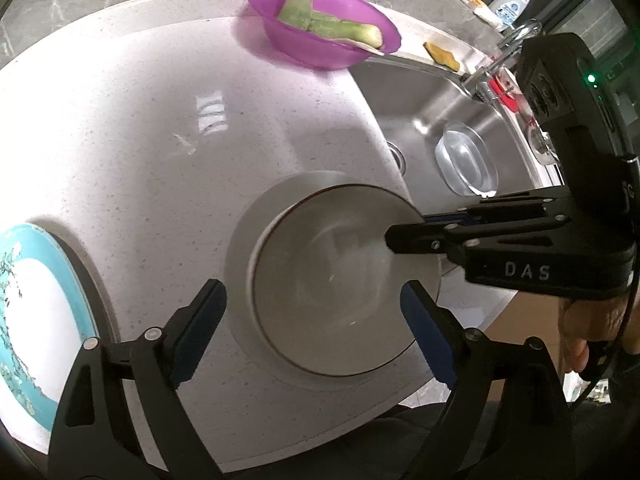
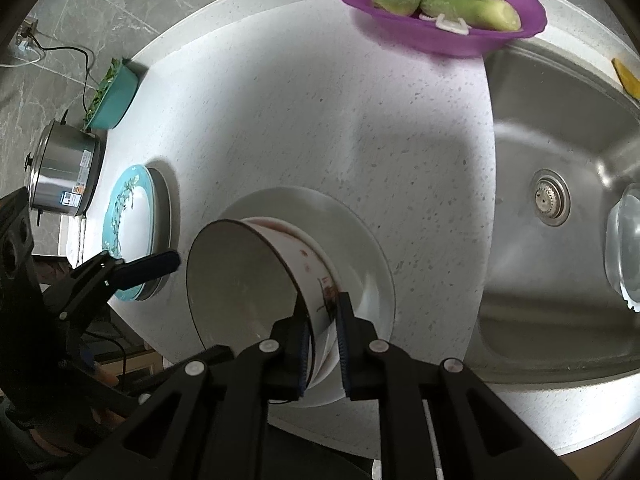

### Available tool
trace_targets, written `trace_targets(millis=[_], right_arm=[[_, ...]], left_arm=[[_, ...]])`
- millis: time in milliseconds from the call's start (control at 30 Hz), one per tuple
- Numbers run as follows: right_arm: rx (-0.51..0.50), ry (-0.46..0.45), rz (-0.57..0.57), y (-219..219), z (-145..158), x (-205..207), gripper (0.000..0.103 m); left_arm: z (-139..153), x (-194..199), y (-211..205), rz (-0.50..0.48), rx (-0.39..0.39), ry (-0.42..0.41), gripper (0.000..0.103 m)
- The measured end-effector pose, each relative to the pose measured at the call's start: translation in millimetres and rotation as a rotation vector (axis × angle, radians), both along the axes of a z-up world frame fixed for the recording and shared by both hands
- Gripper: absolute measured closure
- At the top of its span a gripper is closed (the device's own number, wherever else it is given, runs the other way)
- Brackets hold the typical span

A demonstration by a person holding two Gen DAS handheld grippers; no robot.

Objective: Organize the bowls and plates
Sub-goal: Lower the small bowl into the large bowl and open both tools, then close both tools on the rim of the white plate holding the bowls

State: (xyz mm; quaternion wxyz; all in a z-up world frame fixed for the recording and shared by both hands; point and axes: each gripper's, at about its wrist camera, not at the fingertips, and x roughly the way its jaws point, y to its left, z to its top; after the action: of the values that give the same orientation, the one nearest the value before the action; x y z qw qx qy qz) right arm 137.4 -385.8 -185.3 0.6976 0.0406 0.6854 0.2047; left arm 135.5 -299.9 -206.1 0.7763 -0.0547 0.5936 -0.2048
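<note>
Black tongs (image 1: 312, 320) w/ blue pads (image 1: 200, 332)

A pale speckled tabletop (image 2: 304, 128) carries everything, with a steel sink (image 2: 560, 128) set into its right side. Near the front edge a white plate (image 2: 360, 248) lies flat on it. Further left sits a turquoise flowered plate (image 2: 128, 216), and behind that a steel pot (image 2: 64, 168) and a teal dish of greens (image 2: 114, 96). At the back, beside the sink, stands a purple bowl (image 2: 436, 36) holding green vegetable pieces.
</note>
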Motion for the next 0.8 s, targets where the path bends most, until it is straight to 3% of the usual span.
trace_targets(millis=[400, 633, 700, 800], right_arm=[[-0.120, -0.089, 0.096, 14, 8, -1, 0.086], [-0.087, -0.082, 0.069, 6, 9, 2, 0.086], [-0.062, -0.107, 0.031, -5, 17, 2, 0.080], [-0.015, -0.131, -0.017, -27, 25, -2, 0.078]], left_arm=[[-2, -10, 29, 0.059, -0.012, 0.020, 0.014], [-3, -14, 36, 0.074, -0.014, 0.027, 0.014], [-4, -17, 44, 0.099, -0.009, 0.037, 0.014], [-5, -26, 62, 0.146, -0.009, 0.053, 0.014]])
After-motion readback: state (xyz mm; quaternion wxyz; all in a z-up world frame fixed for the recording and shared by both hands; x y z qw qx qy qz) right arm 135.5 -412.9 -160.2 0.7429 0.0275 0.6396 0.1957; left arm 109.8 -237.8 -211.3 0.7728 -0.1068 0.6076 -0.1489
